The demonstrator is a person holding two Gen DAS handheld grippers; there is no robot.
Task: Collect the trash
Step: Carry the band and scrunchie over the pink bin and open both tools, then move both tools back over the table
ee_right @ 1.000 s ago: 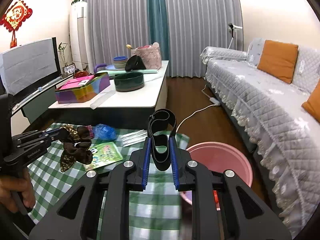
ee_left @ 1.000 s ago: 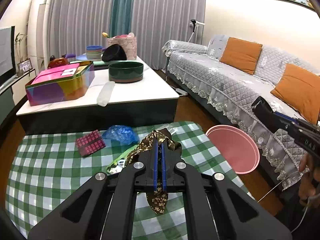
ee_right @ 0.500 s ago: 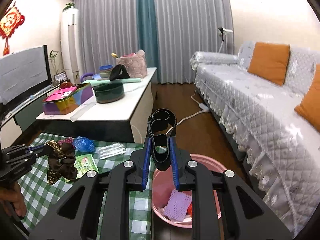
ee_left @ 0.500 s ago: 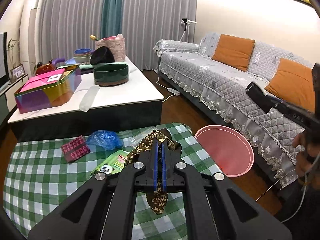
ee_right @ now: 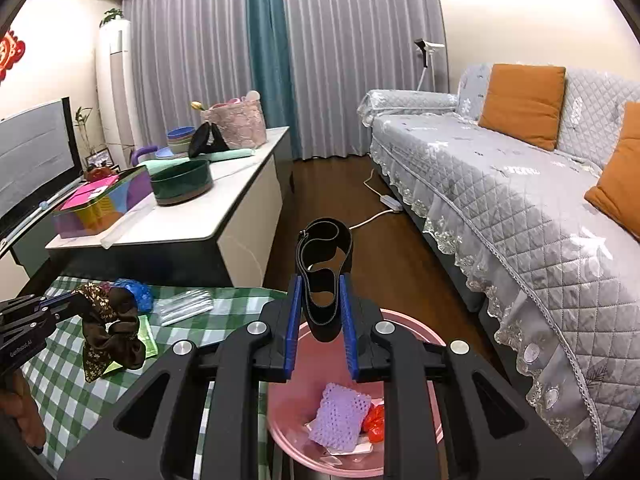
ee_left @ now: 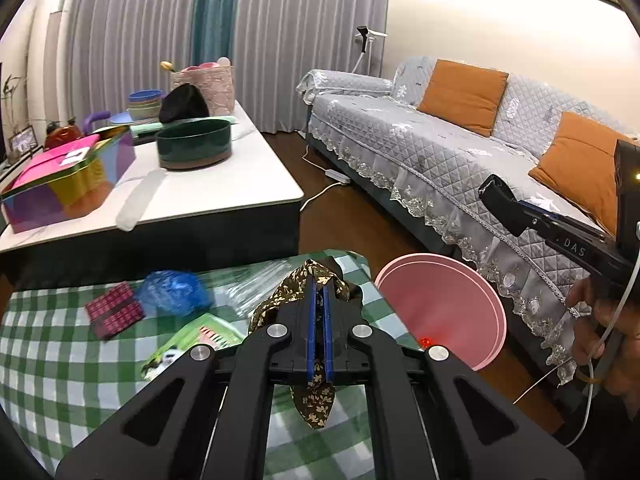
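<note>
Black strap [ee_right: 324,276] clamped in right fingers [ee_right: 320,312] above pink bin [ee_right: 408,324]; left fingers [ee_left: 318,300] pinching brown scrunchie [ee_left: 316,400]

Two wrist views, shared pink bin [ee_left: 440,312]

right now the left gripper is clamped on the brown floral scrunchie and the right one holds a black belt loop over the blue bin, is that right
Not quite: the bin is pink, not blue, as the right wrist view shows. The rest holds: the left gripper is shut on the brown floral scrunchie, and the right gripper holds the black belt loop over that bin.
</note>
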